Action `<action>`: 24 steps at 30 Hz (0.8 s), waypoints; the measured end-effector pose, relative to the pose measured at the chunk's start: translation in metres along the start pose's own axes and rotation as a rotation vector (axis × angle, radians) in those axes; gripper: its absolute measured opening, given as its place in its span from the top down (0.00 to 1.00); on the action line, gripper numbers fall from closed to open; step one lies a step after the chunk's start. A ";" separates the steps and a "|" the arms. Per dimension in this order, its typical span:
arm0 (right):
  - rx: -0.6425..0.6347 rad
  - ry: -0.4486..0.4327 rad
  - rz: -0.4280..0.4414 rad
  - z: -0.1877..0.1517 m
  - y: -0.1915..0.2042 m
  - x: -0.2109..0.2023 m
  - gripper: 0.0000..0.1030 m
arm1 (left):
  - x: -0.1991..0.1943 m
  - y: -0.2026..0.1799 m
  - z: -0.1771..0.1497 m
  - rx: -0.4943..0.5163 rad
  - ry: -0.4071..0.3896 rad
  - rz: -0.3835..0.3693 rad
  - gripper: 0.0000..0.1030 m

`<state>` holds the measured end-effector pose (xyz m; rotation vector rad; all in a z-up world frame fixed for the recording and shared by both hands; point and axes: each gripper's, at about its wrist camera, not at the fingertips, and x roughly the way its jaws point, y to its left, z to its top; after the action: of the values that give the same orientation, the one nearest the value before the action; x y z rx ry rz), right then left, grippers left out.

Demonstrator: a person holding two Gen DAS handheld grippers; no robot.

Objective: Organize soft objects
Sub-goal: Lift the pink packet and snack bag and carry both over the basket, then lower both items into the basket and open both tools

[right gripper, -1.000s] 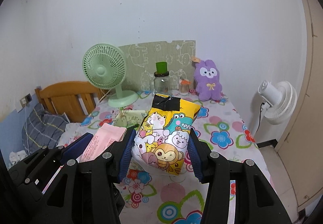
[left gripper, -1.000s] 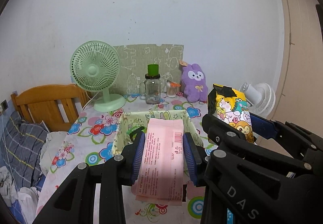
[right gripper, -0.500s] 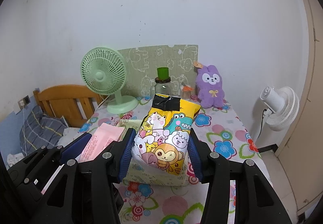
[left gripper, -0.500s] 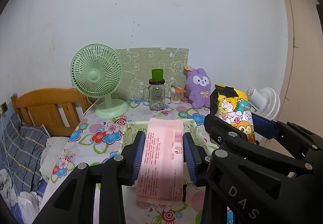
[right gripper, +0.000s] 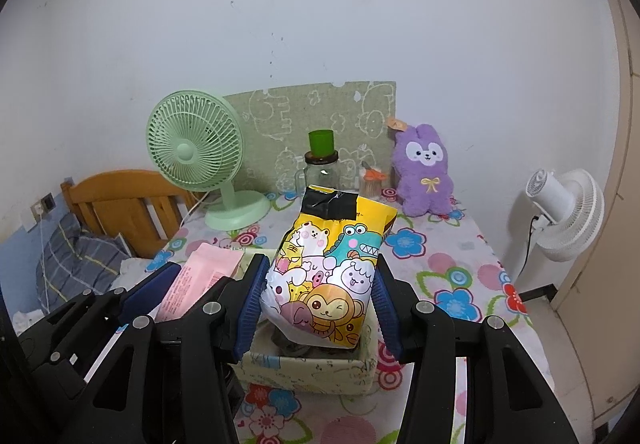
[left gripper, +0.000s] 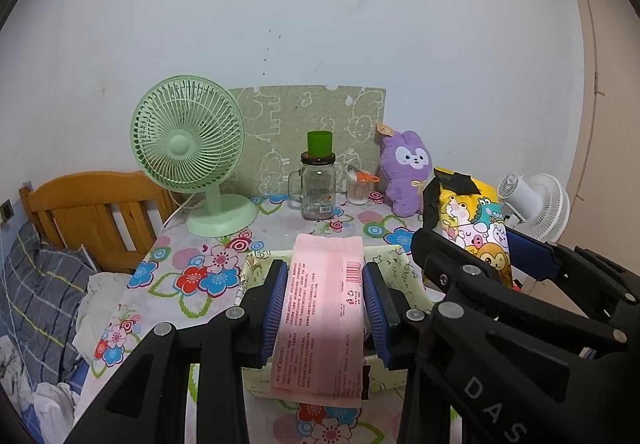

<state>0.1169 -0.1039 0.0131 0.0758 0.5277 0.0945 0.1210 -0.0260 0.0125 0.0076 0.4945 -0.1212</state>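
Note:
My left gripper (left gripper: 326,304) is shut on a pink soft pack (left gripper: 322,316) and holds it over the pale green fabric basket (left gripper: 256,268). My right gripper (right gripper: 318,308) is shut on a yellow cartoon-animal bag (right gripper: 328,276), held above the same basket (right gripper: 312,372). The right gripper and its bag (left gripper: 472,228) show at the right of the left wrist view. The pink pack (right gripper: 200,276) shows at the left of the right wrist view. A purple plush rabbit (right gripper: 424,171) sits at the back of the floral table.
A green desk fan (left gripper: 188,155), a glass jar with a green cup on top (left gripper: 318,183) and a toothpick holder (left gripper: 358,187) stand at the table's back. A wooden bed (left gripper: 92,211) lies left. A white floor fan (right gripper: 564,211) stands right.
Both grippers have drawn back and lifted slightly with their packs. The basket now sits closer under them and the table's back objects look farther away.

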 end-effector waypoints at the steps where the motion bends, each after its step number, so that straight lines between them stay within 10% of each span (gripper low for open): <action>1: 0.001 0.003 0.002 0.001 0.000 0.003 0.48 | 0.003 0.000 0.001 -0.001 0.002 0.001 0.62; 24: 0.013 0.070 0.016 0.001 -0.013 0.083 0.48 | 0.083 0.010 -0.003 -0.038 0.067 0.011 0.62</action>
<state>0.1898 -0.1082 -0.0286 0.0894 0.5974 0.1094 0.1929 -0.0254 -0.0296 -0.0227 0.5636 -0.1012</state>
